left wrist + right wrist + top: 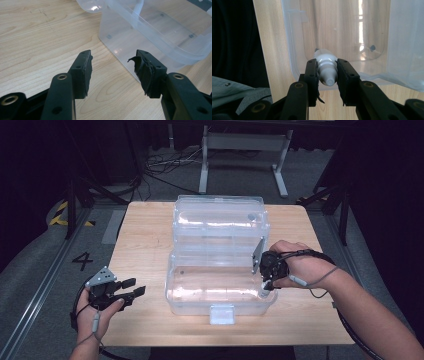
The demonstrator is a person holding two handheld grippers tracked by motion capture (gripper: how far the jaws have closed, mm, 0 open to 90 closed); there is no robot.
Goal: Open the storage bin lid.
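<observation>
Dark floor and metal frames surround a pale wooden table, and on it stands a clear plastic box with its lid thrown back toward the far edge. At the box's right end, near the table's right edge, the right tongs point downward over the rim and pinch a small white dropper bottle. In the right gripper view the two pads press on the bottle's neck just below its cap, with the nozzle aimed back at the camera and the body hanging over the bottom of the box.

My guess is that the bottle is being lowered into the box, and the grip is the weak point. The hold is on a narrow, rounded neck, so the bottle could swivel between the pads or slip out early, then bounce and roll on the hard plastic. The tongs also hang close to the right wall; a small drift could knock the bottle or a jaw on the rim, shoving the light box across the table or jarring the bottle loose. Letting go too high would have it tumble instead of settling.

Near the table's front left corner, the left tongs are spread with nothing between them, well apart from the box, so they cannot steady it if it slides.
</observation>
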